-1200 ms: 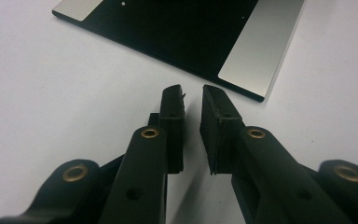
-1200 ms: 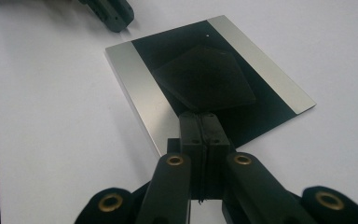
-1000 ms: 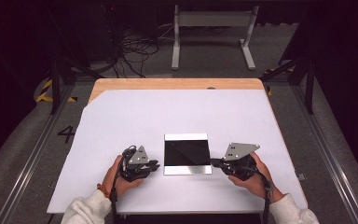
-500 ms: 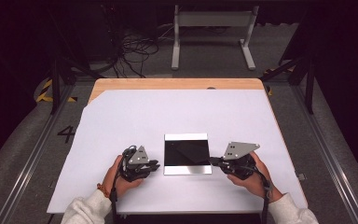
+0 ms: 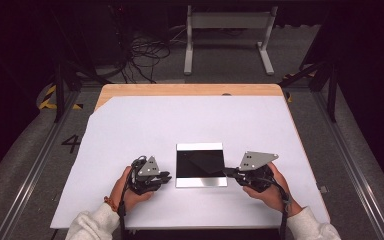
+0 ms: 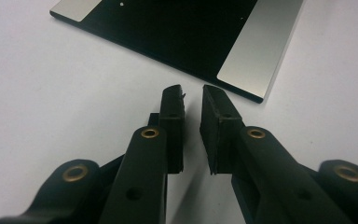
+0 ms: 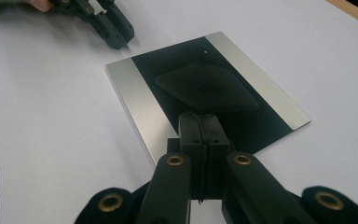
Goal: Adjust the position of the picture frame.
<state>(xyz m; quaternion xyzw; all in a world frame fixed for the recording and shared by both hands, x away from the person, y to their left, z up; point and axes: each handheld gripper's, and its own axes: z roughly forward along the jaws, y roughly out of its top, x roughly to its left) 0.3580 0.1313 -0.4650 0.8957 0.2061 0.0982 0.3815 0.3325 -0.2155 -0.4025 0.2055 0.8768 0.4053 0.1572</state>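
A flat square plate [image 5: 201,165], glossy black with a silver strip along two opposite edges, lies on the white table cover [image 5: 190,125] near the front. My left gripper [image 5: 166,178] rests on the cover just left of the plate; in the left gripper view [image 6: 191,95] its jaws stand a narrow gap apart with nothing between them, pointing at the plate's corner [image 6: 242,79]. My right gripper [image 5: 228,172] sits at the plate's right edge. In the right gripper view [image 7: 199,119] its jaws are pressed together, their tips over the plate [image 7: 261,88]. A dark diamond-shaped patch shows on the black face.
A strip of bare wood [image 5: 190,90] runs along the table's far edge. Beyond it, on the floor, lie loose cables [image 5: 145,55] and a grey metal stand [image 5: 227,22]. Metal rails [image 5: 40,155] flank the table on both sides.
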